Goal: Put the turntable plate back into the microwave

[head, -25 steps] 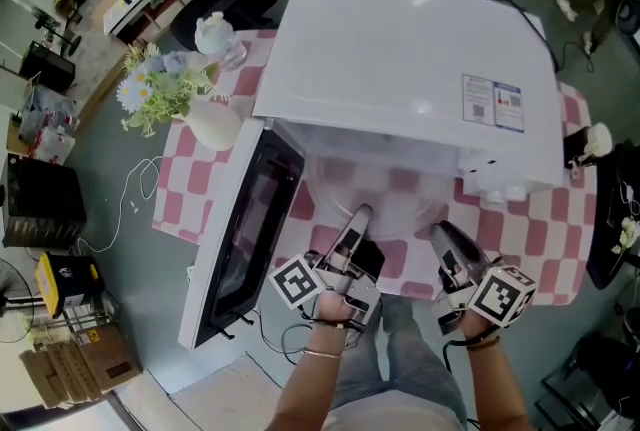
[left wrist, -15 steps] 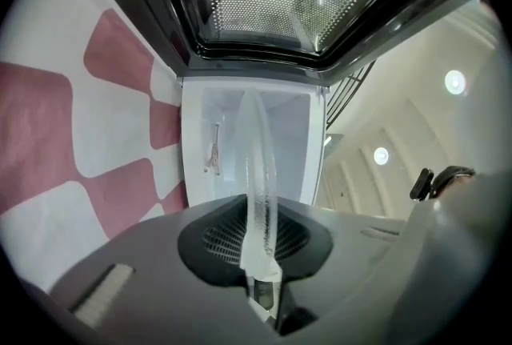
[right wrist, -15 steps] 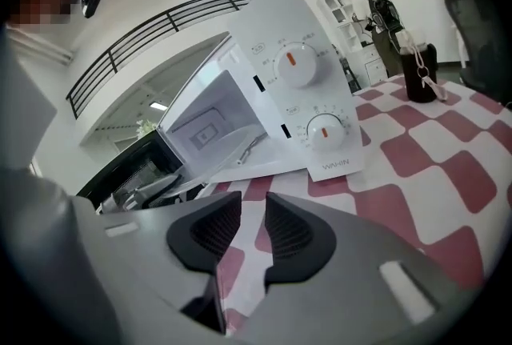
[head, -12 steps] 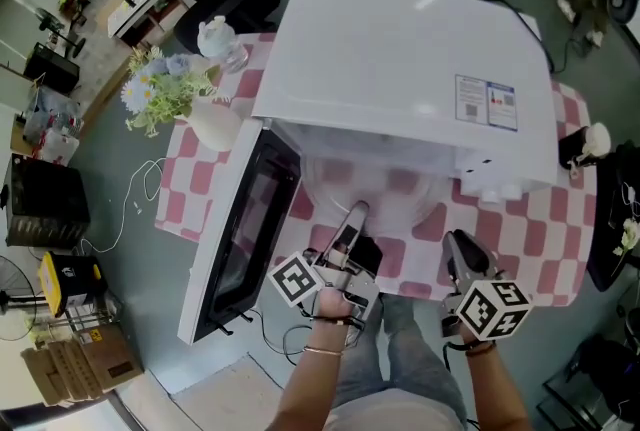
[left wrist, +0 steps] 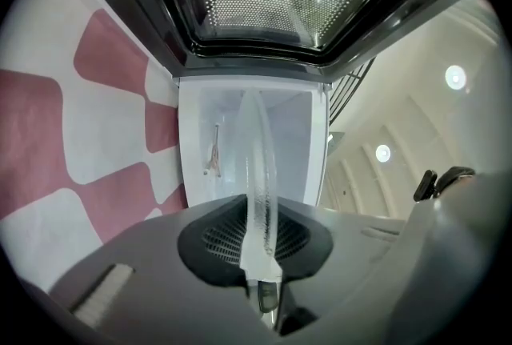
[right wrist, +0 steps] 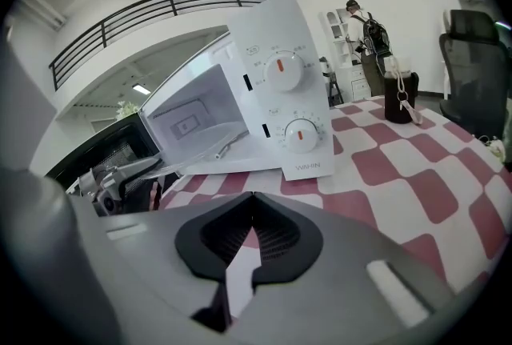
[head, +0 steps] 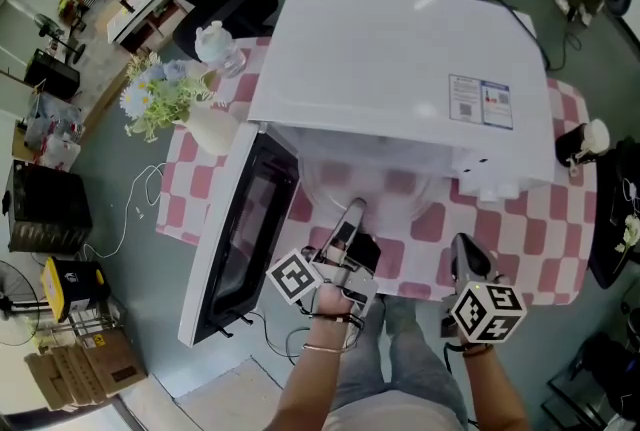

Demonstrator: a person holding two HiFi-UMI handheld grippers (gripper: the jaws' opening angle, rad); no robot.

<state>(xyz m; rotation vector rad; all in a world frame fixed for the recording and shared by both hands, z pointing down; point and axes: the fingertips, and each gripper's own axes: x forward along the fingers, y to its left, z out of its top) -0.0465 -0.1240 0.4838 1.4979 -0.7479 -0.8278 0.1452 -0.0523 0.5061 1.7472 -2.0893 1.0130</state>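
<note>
Pink-and-white checked cloth (head: 520,229) covers the table under a white microwave (head: 400,69). At far left stand flowers (head: 160,94) in a white vase (head: 208,129). Next comes the microwave door (head: 235,239), swung wide open to the left. The left gripper (head: 352,214) has its 2 jaws narrowed onto the rim of the clear glass plate (head: 385,194). That plate reaches partly into the open oven mouth, and in the left gripper view it shows edge-on (left wrist: 260,167) between the pads. To the right, the right gripper (head: 465,249) hovers above the cloth in front of the control panel, its jaws together and empty (right wrist: 248,199). A dark cup (right wrist: 400,95) stands at far right.
</note>
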